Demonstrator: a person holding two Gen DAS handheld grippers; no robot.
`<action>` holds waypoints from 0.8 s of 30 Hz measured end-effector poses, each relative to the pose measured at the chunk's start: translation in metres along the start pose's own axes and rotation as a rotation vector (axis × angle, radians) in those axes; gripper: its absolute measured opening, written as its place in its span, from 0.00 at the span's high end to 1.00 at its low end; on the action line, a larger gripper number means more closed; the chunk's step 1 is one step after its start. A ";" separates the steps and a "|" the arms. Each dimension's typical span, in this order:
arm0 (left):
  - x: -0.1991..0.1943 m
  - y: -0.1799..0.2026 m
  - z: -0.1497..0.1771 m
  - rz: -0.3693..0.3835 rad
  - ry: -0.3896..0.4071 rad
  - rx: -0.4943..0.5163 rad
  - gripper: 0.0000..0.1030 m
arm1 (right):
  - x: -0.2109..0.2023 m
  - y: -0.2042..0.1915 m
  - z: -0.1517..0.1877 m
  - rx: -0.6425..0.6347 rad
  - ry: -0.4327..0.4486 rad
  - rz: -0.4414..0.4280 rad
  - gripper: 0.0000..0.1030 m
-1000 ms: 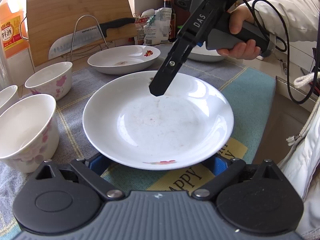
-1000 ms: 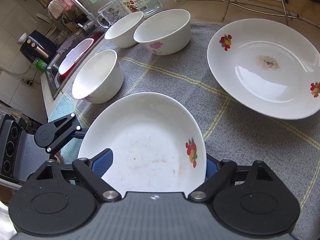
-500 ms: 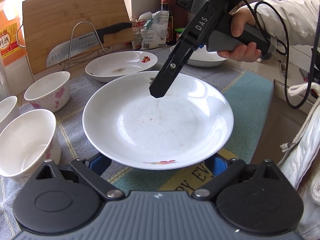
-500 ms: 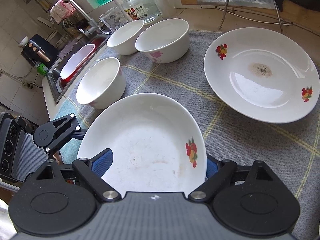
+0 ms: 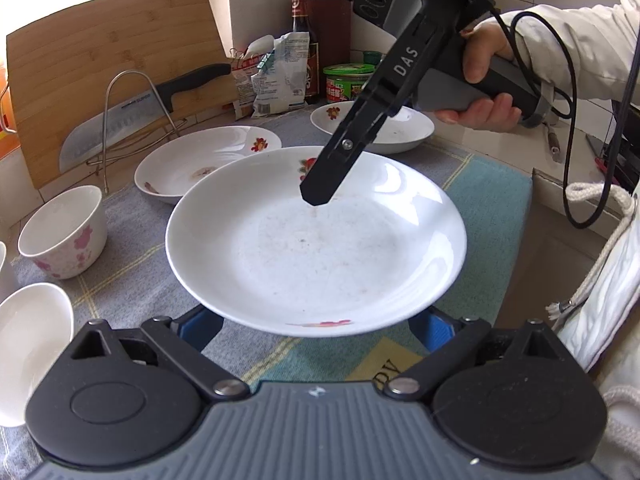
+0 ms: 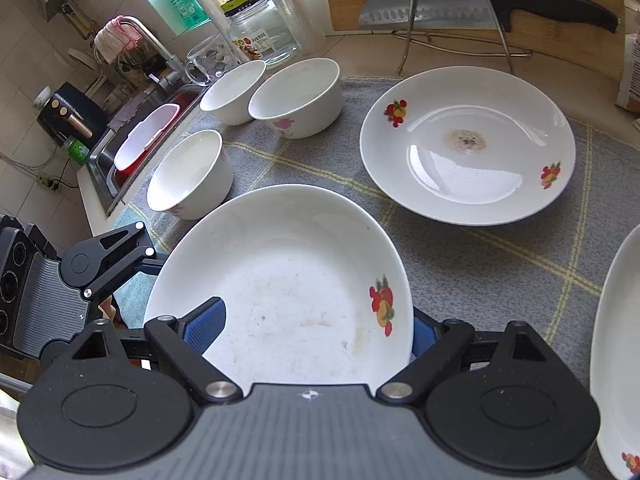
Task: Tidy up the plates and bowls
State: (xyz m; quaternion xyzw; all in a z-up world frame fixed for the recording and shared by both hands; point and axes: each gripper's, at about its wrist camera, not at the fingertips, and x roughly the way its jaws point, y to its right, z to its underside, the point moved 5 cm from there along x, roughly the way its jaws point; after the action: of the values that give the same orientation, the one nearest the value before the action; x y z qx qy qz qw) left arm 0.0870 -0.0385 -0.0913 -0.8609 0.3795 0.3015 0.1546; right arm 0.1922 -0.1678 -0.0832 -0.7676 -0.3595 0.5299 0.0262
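Note:
A white plate (image 5: 316, 256) with a fruit print hangs above the grey mat (image 5: 132, 280), carried between both grippers. My left gripper (image 5: 318, 326) stands wide, and the plate's near rim lies on top of its two blue pads (image 5: 200, 326). My right gripper (image 6: 314, 332) straddles the opposite rim of the plate (image 6: 288, 280). Its left pad (image 6: 206, 328) is over the plate's inside and its right pad is under the rim, so the plate sits wedged between them. In the left wrist view one black finger of the right gripper (image 5: 320, 188) reaches down onto the plate.
Two more fruit-print plates (image 6: 468, 144) (image 5: 400, 128) lie on the mat, one with a brown stain. Three white bowls (image 6: 192, 172) (image 6: 298, 96) (image 6: 234, 90) stand near the sink (image 6: 104, 156). A cleaver (image 5: 120, 128) on a wire stand leans against a cutting board, with bottles and packets beside it.
Both grippers have risen with the plate, so the mat and bowls look lower and farther off. A third plate has come in at the right edge of the right wrist view.

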 end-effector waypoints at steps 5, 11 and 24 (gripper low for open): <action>0.016 0.009 -0.014 0.018 -0.001 0.017 0.05 | -0.018 0.018 0.007 0.014 0.020 0.018 0.08; 0.040 0.024 -0.032 0.043 0.004 0.037 0.05 | -0.041 0.045 0.016 0.032 0.043 0.040 0.08; 0.088 0.052 -0.076 0.088 0.021 0.062 0.05 | -0.088 0.105 0.034 0.064 0.083 0.089 0.08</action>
State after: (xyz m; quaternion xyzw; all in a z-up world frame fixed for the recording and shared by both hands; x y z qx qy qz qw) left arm 0.1255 -0.1600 -0.0906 -0.8413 0.4278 0.2870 0.1640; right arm 0.2033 -0.3075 -0.0721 -0.8031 -0.3064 0.5093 0.0420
